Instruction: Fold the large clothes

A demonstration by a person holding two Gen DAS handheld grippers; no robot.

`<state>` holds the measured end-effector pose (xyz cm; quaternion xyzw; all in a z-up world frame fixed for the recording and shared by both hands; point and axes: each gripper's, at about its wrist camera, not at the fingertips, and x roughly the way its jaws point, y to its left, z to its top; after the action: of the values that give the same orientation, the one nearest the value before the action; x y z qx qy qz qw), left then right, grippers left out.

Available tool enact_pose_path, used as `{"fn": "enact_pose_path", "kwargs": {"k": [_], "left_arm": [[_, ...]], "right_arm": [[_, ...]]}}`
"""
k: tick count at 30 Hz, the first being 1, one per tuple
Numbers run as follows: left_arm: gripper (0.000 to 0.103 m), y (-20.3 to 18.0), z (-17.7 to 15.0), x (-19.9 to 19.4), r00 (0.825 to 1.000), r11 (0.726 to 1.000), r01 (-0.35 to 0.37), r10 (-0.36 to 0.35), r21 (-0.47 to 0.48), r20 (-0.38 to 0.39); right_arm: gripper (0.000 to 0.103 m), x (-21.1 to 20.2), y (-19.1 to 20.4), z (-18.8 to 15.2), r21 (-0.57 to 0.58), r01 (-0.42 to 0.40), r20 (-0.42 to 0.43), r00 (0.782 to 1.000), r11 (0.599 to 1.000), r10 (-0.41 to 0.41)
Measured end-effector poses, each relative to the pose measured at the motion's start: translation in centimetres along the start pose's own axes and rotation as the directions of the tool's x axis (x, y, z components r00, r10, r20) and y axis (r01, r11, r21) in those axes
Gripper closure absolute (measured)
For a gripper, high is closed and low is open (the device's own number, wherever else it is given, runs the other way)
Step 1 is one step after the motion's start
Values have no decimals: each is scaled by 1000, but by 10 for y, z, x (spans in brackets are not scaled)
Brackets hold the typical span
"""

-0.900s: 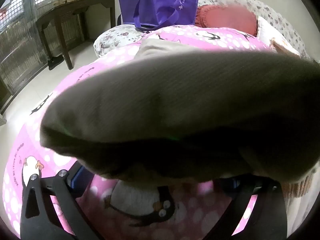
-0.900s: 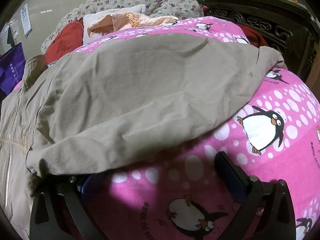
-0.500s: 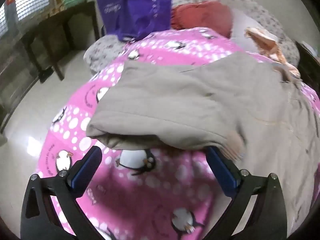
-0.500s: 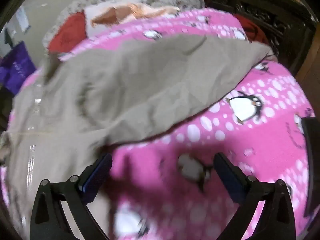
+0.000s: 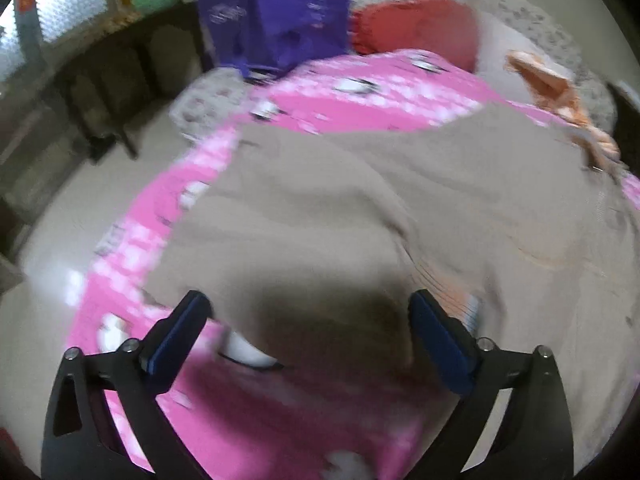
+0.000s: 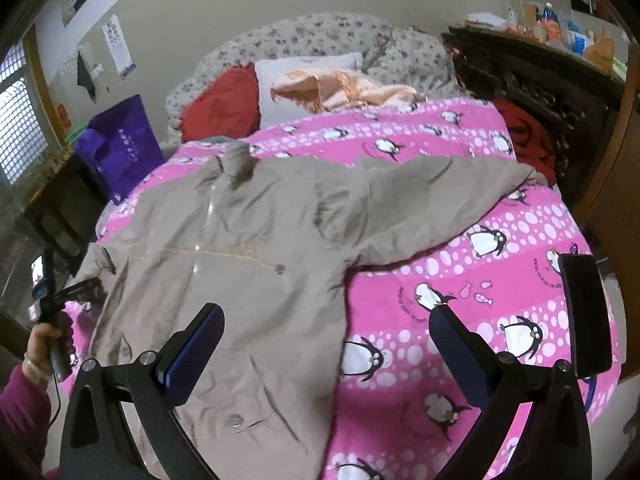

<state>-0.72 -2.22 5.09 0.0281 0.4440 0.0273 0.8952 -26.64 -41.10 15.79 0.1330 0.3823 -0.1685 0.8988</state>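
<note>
A large khaki jacket (image 6: 256, 264) lies front up on the pink penguin blanket (image 6: 500, 240), zipper running up its middle, one sleeve stretched to the right. My right gripper (image 6: 326, 330) is open and empty, raised above the jacket's lower hem. My left gripper (image 5: 306, 316) is open and empty, just above the jacket's left sleeve (image 5: 320, 240) near its ribbed cuff (image 5: 448, 288). The left gripper also shows in the right wrist view (image 6: 76, 288), at the jacket's left edge.
A purple bag (image 6: 120, 144) stands at the bed's left. A red pillow (image 6: 224, 104), white pillow (image 6: 304, 72) and peach cloth (image 6: 344, 88) lie at the head. A dark carved cabinet (image 6: 540, 80) is at the right, a dark table (image 5: 100, 80) on the left.
Both grippers have let go of the jacket and pulled back. The left sleeve, held up close to the left camera before, now lies on the bed. The right gripper rose higher.
</note>
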Motion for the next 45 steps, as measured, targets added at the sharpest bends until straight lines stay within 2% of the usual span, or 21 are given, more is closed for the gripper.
{"fn": "enact_pose_path", "kwargs": {"k": [2,3,6,8,10,15,18,22,28,33,45], "left_arm": [[8,17,9,4,998,997,-68,68,-20,-8],[8,29,11,4,997,996,-76,75,-42,-17],[8,54,9,-13,998,995,-60,62,-76,24],[8,56,5,-29,997,997,-67,69,-40,46],[8,53,2,-43,998,999,-39,40,-9,44],[7,26,3,-78,997,998,61,-61,20,45],[7,1,3,-99,991,991,116,-119,61,59],[7,-32,7,-118,982,979,165,-174,121,70],[7,-63,4,-131,972,965,208,-222,158,77],[7,-85,1,-137,965,956,236,-252,176,70],[7,-118,-1,-147,948,935,296,-312,195,58]], "right_arm": [[0,-5,8,0,-5,-18,5,1000,1000,18],[0,-7,11,0,-6,-30,5,1000,1000,30],[0,-9,27,2,-27,-53,16,998,998,54],[0,-10,38,3,-72,-26,33,999,997,28],[0,-10,50,4,-111,13,63,998,994,-7],[0,-13,64,8,-91,32,92,996,995,-23],[0,-10,69,10,-46,4,72,997,999,0],[0,-7,81,8,-43,-27,23,999,999,28],[0,-6,100,8,-45,-36,-2,999,998,36],[0,-2,109,10,-36,-35,12,999,999,36],[0,34,137,25,-64,85,0,996,994,-85]]}}
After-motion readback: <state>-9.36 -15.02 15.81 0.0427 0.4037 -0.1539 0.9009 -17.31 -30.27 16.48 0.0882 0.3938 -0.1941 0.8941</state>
